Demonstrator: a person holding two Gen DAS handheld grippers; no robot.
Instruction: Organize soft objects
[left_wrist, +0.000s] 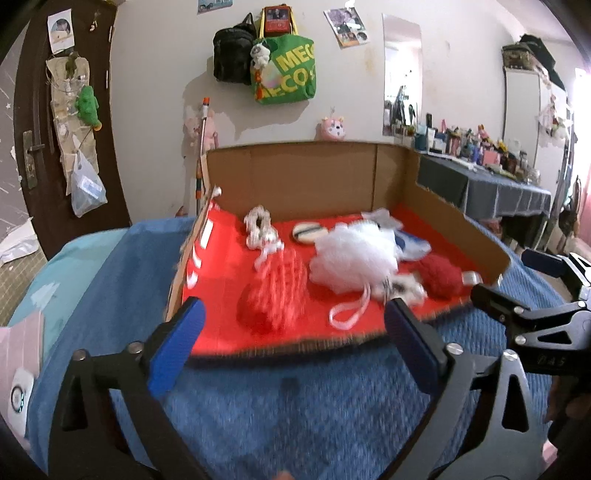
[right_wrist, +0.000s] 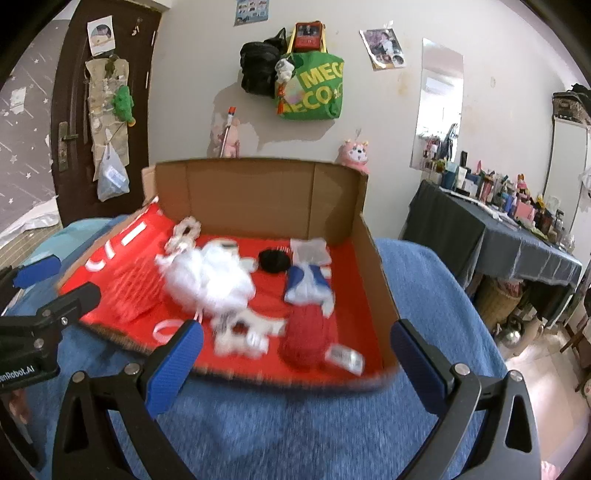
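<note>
An open cardboard box (left_wrist: 295, 177) (right_wrist: 258, 195) with a red floor lies on a blue blanket (left_wrist: 277, 406). In it lie a white mesh bath puff (left_wrist: 354, 258) (right_wrist: 210, 277), a red-and-white knitted piece (left_wrist: 280, 291), a dark red woolly item (left_wrist: 439, 275) (right_wrist: 306, 339), a white scrunchie (left_wrist: 258, 225), a blue-and-white cloth (right_wrist: 306, 284) and a black hair tie (right_wrist: 273, 260). My left gripper (left_wrist: 291, 317) is open and empty, at the box's front edge. My right gripper (right_wrist: 295, 339) is open and empty, just in front of the box.
The box's tall walls (right_wrist: 369, 258) close the back and right sides. The right gripper shows at the right edge of the left wrist view (left_wrist: 535, 306). A cluttered table (right_wrist: 517, 236) stands to the right. A door (left_wrist: 55, 147) is at the left.
</note>
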